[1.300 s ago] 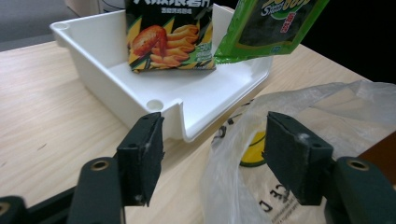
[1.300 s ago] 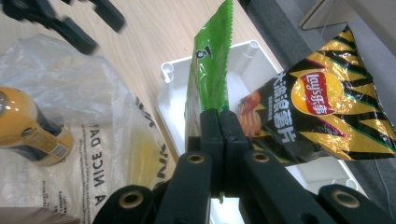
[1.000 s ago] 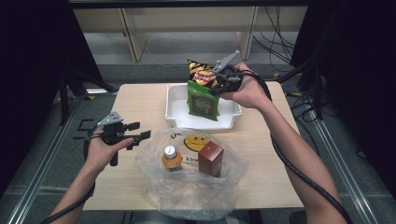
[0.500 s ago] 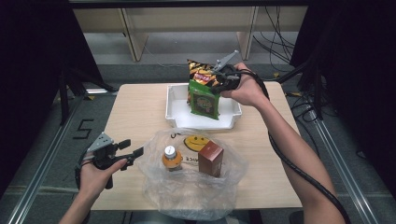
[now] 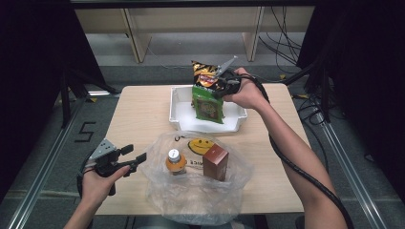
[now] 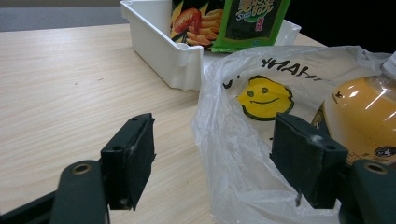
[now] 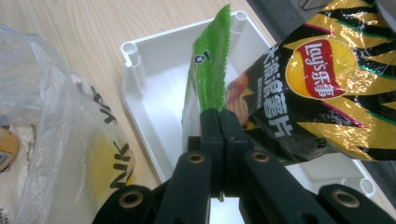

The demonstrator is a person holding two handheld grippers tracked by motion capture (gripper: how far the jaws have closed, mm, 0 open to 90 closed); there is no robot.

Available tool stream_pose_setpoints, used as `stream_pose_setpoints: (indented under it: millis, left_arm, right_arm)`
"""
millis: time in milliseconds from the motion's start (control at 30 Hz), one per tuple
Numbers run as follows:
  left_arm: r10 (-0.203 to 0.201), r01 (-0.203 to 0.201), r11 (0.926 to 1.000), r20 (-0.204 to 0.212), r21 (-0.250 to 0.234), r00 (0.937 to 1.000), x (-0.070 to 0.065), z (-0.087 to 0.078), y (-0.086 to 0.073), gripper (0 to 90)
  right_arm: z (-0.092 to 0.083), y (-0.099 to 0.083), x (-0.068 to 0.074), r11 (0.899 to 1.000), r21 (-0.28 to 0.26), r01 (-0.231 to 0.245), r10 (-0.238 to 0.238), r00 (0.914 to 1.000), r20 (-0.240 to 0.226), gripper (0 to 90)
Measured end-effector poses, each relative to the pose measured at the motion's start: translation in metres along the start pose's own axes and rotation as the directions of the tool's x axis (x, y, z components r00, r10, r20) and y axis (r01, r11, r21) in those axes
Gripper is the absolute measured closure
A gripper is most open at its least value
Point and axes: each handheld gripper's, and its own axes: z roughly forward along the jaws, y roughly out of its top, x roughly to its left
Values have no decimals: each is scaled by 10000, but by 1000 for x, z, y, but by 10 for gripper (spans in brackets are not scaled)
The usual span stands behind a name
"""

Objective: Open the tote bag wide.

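Bottle (image 6: 364, 116) cut by frame edge

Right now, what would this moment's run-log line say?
right tool: shut on green snack bag, held over white bin | left tool: open, at edge of plastic bag | bottle, box: in bag

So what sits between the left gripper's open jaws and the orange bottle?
In the left gripper view, only the clear plastic bag lies between the left gripper and the orange bottle.

Open tool (image 6: 212, 163) astride plastic bag (image 6: 243, 154)
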Motion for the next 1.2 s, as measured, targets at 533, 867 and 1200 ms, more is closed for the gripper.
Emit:
stream_pose_setpoints:
  millis: [533,867,1200]
  left_arm:
    - [45,-45,9999,46,128,10000,-1,4,-4,297]
    - [16,-17,9999,56,112,10000,-2,3,-5,297]
    - [-5,5,9999,49,137,10000,-2,4,-5,296]
  right_arm:
    - [27,-4,-11,9998,143,-162,162,9999,-12,900]
    - [41,-3,-14,9994,299,160,-159,9999,-46,900]
    - [44,-3,-15,9995,323,62,-59,9999,-101,900]
